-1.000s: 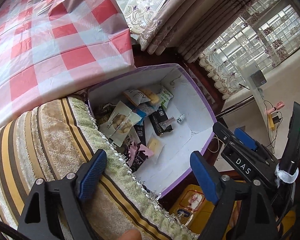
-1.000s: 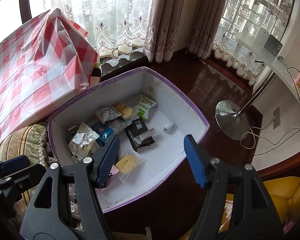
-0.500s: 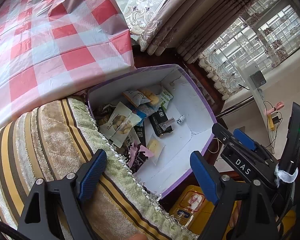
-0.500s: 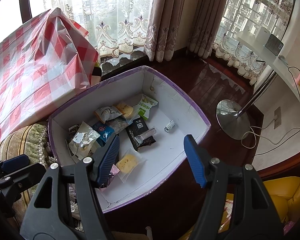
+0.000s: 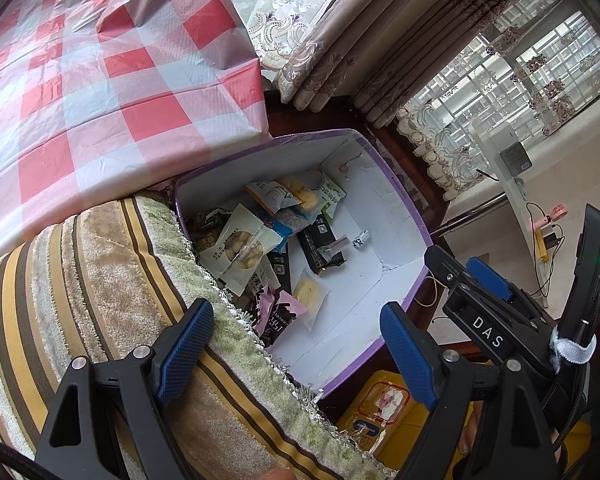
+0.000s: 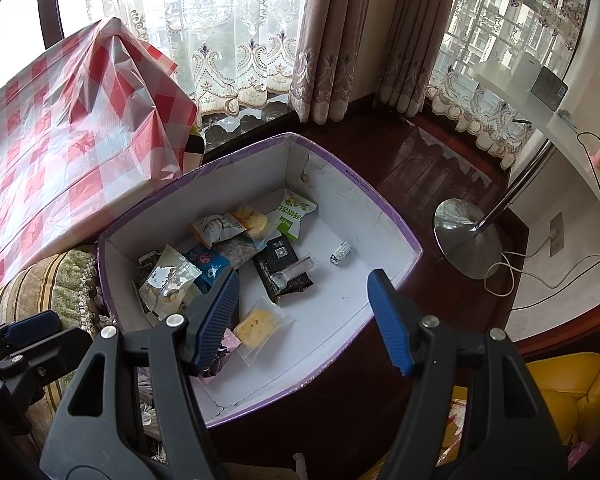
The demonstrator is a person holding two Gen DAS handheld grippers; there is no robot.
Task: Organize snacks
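A purple-rimmed white cardboard box (image 6: 396, 224) sits on the dark wood floor and holds several snack packets: a black packet (image 6: 282, 268), a yellow cake in clear wrap (image 6: 258, 324), a green-and-white packet (image 6: 294, 216) and a small wrapped candy (image 6: 341, 253). The box also shows in the left wrist view (image 5: 400, 208). My right gripper (image 6: 306, 320) is open and empty above the box's near edge. My left gripper (image 5: 296, 356) is open and empty above a striped cushion, left of the box.
A striped green-and-gold cushion (image 5: 80, 280) lies against the box's left side. A table with a red-checked plastic cloth (image 6: 60, 132) stands behind it. A lamp stand base (image 6: 466, 236) and cables lie on the floor to the right. A yellow seat (image 6: 560, 392) is at the lower right.
Both views have shifted only slightly; the box sits a little lower in the left wrist view. Both grippers stay open and empty.
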